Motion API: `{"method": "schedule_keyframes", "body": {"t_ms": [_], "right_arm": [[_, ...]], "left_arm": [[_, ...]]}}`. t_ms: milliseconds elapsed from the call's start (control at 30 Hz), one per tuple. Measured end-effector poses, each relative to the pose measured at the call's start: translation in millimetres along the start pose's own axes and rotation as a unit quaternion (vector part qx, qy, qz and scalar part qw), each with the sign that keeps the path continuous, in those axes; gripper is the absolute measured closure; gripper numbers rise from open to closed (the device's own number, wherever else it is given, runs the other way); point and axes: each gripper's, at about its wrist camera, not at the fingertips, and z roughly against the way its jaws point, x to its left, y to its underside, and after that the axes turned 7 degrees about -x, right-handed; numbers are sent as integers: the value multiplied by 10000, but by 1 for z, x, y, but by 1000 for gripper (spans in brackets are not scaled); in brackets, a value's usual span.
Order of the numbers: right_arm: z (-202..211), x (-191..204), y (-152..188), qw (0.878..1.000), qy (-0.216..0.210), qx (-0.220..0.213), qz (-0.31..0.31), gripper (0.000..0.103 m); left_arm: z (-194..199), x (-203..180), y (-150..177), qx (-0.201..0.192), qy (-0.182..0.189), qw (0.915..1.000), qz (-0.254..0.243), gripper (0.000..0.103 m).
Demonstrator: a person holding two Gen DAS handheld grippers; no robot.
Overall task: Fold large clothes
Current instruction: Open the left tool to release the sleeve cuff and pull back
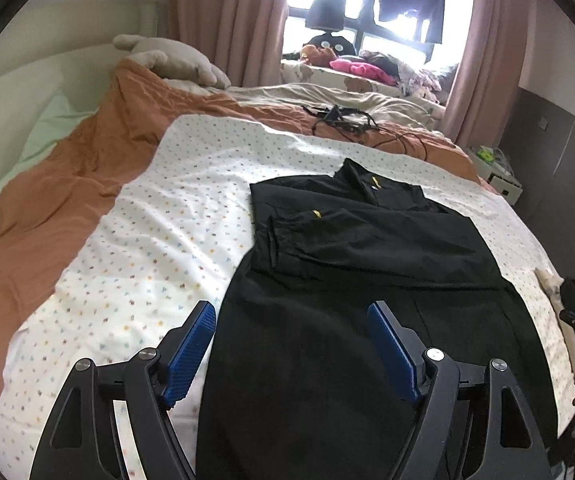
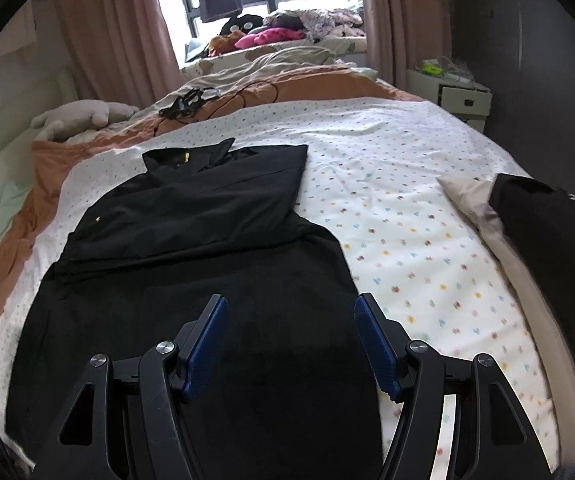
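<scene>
Left wrist | black garment below spread left tool | untouched

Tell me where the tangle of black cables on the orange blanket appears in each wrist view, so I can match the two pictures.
Left wrist view: the black cables lie upper centre, beyond the black garment, slightly right of middle.
Right wrist view: the black cables lie upper left, beyond the garment's collar.
Shared landmark: the pink cloth on the window ledge, behind the cables in both.
</scene>
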Motion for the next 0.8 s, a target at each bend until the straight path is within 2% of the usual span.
{"method": "schedule_keyframes", "body": {"t_ms": [200,300,533,633,767,800], "right_arm": [[22,-5,16,9999,51,28,82,38],[35,-5,23,9998,117,-12,163,38],[66,-9,40,9996,110,-122,235,38],[77,-14,48,9997,101,-140,143,31],[89,-21,58,9999,28,-162,-7,23],[94,-24,61,9998,0,-179,-53,17]], "left_arm": [[23,-3,16,-8,-73,10000,-17,24],[37,-7,26,-94,-362,9990,-236,24],[62,-7,46,-121,-361,9987,-329,24],[75,-7,55,-194,-286,9990,-299,23],[93,-2,65,-354,-225,9990,-143,4],[96,-1,67,-387,-205,9990,-102,0]]}}
